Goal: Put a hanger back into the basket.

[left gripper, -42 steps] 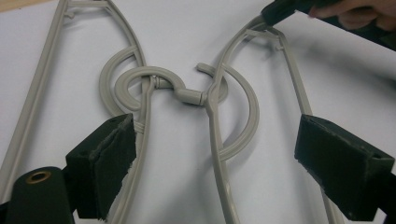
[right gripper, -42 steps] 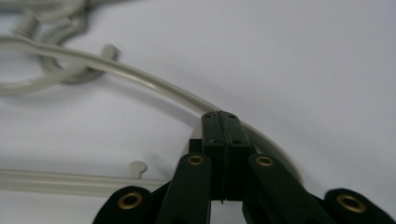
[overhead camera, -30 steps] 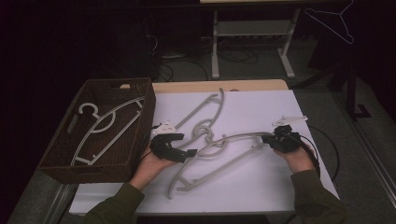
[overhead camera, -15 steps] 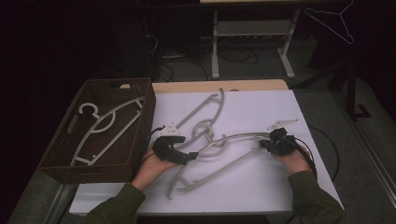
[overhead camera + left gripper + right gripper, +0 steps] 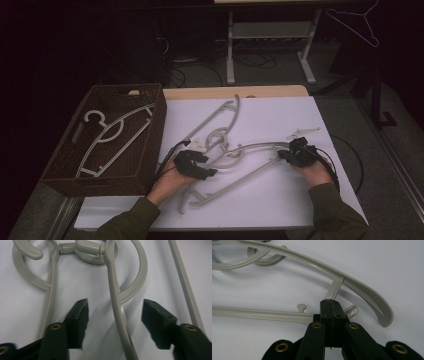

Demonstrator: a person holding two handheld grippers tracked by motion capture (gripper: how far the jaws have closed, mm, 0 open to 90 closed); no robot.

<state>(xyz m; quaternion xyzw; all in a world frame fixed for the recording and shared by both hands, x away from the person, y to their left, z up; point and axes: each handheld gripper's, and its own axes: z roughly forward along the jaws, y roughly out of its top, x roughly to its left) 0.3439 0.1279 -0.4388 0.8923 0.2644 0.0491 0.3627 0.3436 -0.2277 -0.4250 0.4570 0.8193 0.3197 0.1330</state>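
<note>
The near grey plastic hanger (image 5: 245,172) lies flat on the white table (image 5: 280,120), at about six o'clock from the table's middle, its hook tangled with the hook of a second grey hanger (image 5: 220,117) that stretches away toward twelve o'clock. The right gripper (image 5: 295,152) has its jaws pressed together on the near hanger's end at three o'clock, where the bottom bar meets the curved shoulder. The left gripper (image 5: 115,315), at nine o'clock, has just been closing; its jaws stand about half open astride one arm of that hanger, and the pads (image 5: 80,315) are clear of it. At ten o'clock a brown wicker basket (image 5: 150,145) holds one white hanger (image 5: 107,137), lying flat.
</note>
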